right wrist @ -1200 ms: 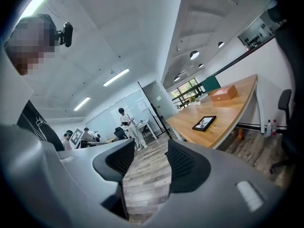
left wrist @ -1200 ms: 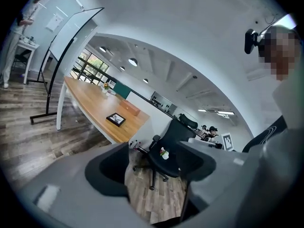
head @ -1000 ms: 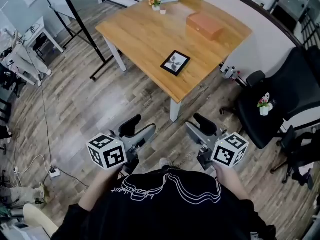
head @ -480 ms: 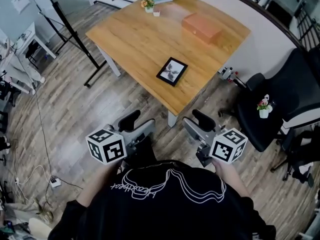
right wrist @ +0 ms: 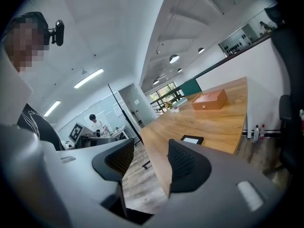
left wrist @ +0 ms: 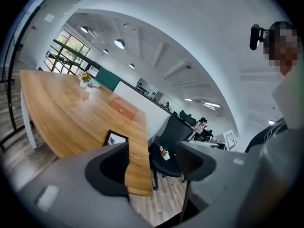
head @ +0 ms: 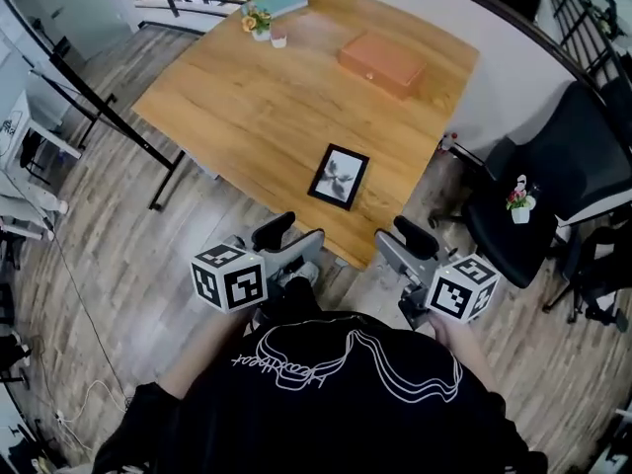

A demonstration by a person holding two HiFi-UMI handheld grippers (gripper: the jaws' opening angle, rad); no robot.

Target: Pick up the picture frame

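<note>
The picture frame [head: 338,177] is black with a pale print and lies flat near the front edge of the wooden table [head: 247,107]. Just short of that edge, my left gripper [head: 291,237] is open and empty, below and left of the frame. To the frame's lower right, my right gripper [head: 401,246] stands open and empty too. In the left gripper view, the frame [left wrist: 115,138] shows just over the left jaw of the open gripper [left wrist: 152,167]. From the right gripper view, the frame [right wrist: 192,139] lies beyond the open gripper [right wrist: 142,163].
An orange-brown box [head: 383,63] sits at the table's far right. A small flower pot [head: 259,20] and a teal book [head: 279,2] are at the far edge. A black office chair [head: 553,186] carrying a small potted flower [head: 518,197] stands right. Black stand legs [head: 89,107] cross the floor left.
The person has stepped toward the table. Both grippers, still open, now sit close to its front edge, and the frame is nearer to them.
</note>
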